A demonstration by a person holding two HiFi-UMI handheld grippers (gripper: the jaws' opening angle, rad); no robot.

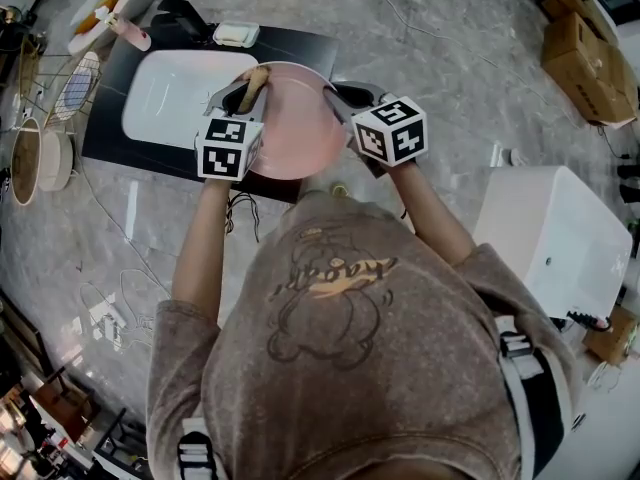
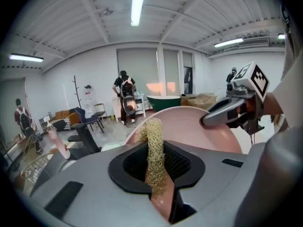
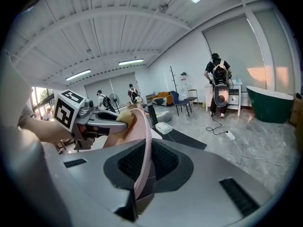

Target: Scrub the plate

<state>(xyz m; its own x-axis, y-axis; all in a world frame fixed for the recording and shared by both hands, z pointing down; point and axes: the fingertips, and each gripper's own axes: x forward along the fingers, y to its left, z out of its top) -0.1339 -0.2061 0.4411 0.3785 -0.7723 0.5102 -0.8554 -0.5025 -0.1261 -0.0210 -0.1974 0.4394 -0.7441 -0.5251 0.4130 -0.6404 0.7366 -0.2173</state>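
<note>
A pink plate [image 1: 295, 128] is held on edge above the white sink basin [image 1: 170, 93]. My right gripper [image 1: 338, 95] is shut on the plate's right rim; in the right gripper view the plate [image 3: 143, 141] runs edge-on between the jaws. My left gripper [image 1: 250, 86] is shut on a tan loofah sponge [image 1: 256, 76], which stands up between the jaws as a strip in the left gripper view [image 2: 154, 155]. The sponge [image 3: 124, 117] lies against the plate's face near its far left rim. The plate [image 2: 189, 126] fills the space just beyond my left jaws.
The basin sits on a black mat [image 1: 110, 133] on the grey floor. A white soap dish [image 1: 236, 34] and a pink bottle [image 1: 132, 35] lie behind it. A wire rack [image 1: 75, 88] stands at the left, a white tub [image 1: 560, 233] at the right, cardboard boxes [image 1: 585, 53] far right.
</note>
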